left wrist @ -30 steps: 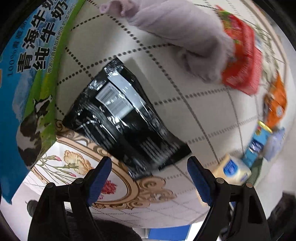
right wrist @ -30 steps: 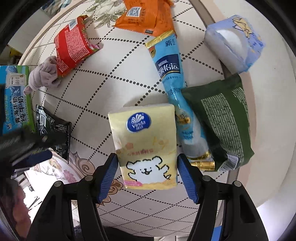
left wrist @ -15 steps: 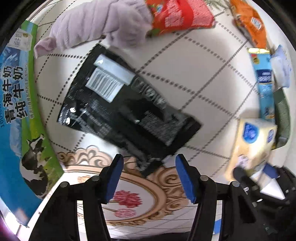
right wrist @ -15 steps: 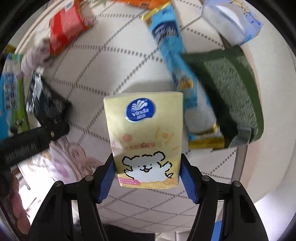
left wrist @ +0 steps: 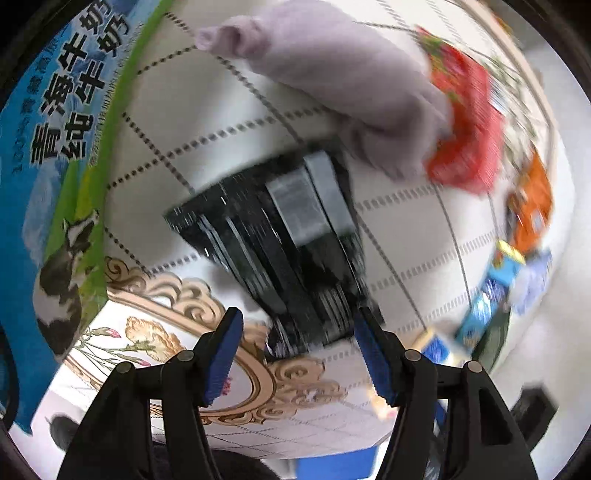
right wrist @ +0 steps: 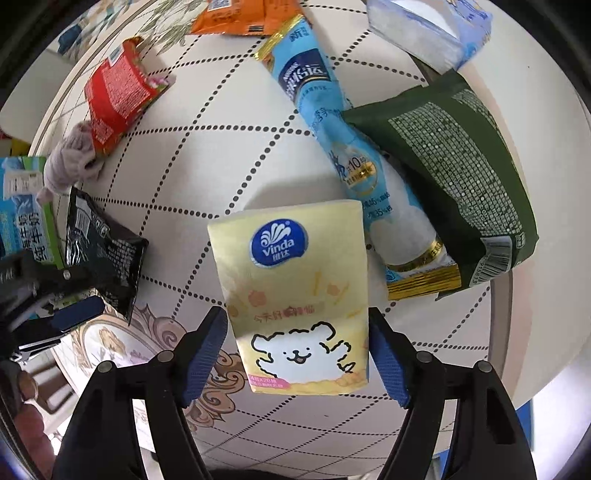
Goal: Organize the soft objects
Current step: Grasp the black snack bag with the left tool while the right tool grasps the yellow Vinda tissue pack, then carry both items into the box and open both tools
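A yellow Vinda tissue pack sits between the jaws of my right gripper, which is shut on it above the table. A black foil pouch lies on the table just ahead of my left gripper, whose jaws stand open around its near end; the view is blurred. The black pouch and the left gripper also show at the left of the right wrist view. A lilac plush toy lies beyond the pouch.
A blue-green milk carton lies at the left. A red snack bag, an orange bag, a light blue Nestle sachet, a dark green pouch and a pale blue pack lie across the round table.
My left gripper has swung and moved in over the black pouch, its jaws narrower than a second ago. My right gripper has kept hold of the tissue pack and shifted slightly.
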